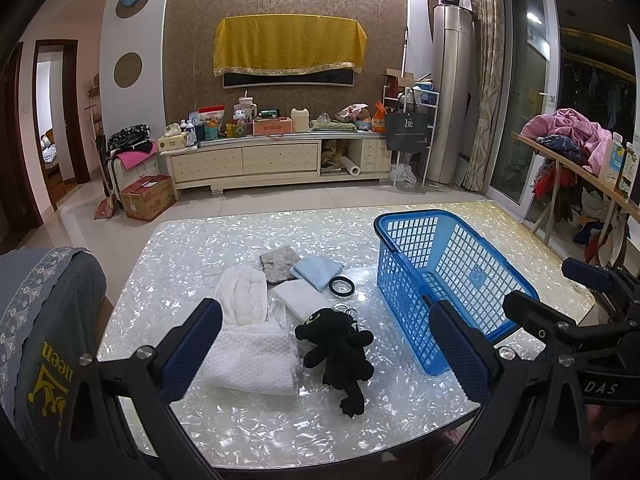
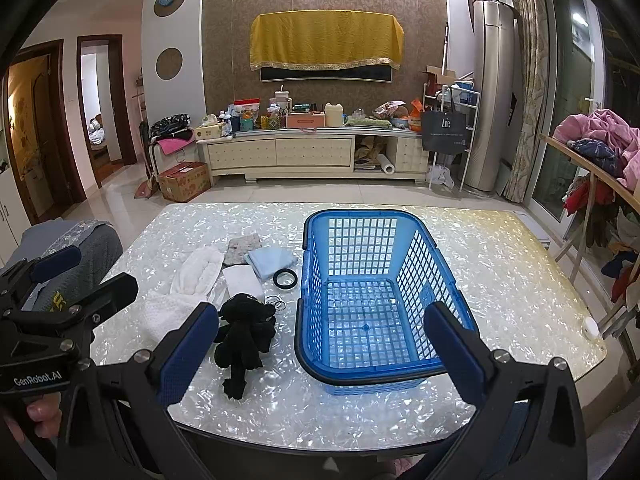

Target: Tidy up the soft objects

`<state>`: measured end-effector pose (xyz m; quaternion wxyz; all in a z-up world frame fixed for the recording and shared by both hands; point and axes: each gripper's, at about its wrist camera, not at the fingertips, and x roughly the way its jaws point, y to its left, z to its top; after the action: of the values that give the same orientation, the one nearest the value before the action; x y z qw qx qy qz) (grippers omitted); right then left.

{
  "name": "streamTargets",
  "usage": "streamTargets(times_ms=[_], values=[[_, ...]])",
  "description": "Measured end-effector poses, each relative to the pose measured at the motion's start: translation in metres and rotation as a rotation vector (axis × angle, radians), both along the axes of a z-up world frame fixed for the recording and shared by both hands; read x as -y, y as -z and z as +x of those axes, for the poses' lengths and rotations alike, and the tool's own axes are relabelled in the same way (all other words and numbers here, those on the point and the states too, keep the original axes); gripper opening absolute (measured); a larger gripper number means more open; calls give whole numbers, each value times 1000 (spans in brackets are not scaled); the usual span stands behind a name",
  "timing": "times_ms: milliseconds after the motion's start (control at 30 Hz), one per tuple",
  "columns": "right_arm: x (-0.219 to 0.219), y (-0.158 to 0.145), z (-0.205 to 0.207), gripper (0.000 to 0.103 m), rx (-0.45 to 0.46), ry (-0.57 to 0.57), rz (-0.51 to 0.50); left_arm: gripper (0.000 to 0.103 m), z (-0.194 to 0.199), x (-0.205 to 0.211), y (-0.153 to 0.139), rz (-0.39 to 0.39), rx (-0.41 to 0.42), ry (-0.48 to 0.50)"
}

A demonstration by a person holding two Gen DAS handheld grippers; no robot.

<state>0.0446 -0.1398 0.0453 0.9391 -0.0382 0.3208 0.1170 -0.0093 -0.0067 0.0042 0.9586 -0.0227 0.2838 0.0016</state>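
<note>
1. The table (image 1: 168, 264) is bearing everything, its pearly top shining.
2. The blue basket (image 2: 420, 264) is sitting empty on the right.
3. The white towel (image 1: 252, 356), rolled white cloth (image 1: 244, 296), grey pad (image 1: 280, 266), pale blue cloth (image 1: 318, 270) and black plush toy (image 1: 340, 352) are lying left of the basket.
4. The left gripper (image 1: 326, 354) and right gripper (image 2: 322, 354) are hovering spread wide, holding nothing.
</note>
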Motion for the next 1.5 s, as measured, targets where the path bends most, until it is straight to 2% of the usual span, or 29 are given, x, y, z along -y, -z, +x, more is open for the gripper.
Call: streamTargets(times_ms=[767,933,1067,1300,1500], values=[[2,0,-1,103,-4,-1,1,103,0,2,-2,-4,-4,11],[-1,-4,4,103,-11,-19,-3,103,5,-1,-4,-4,-16,31],[-9,-8,16,103,-20,-47,-10,103,12,-10,-8,-45,-58,86],[-40,-8,39,103,-60,-135,-21,103,27,-43,-11,28,-110,6],[-75,10,53,103,-136,-221,-38,103,35,-75,2,81,-177,-34]])
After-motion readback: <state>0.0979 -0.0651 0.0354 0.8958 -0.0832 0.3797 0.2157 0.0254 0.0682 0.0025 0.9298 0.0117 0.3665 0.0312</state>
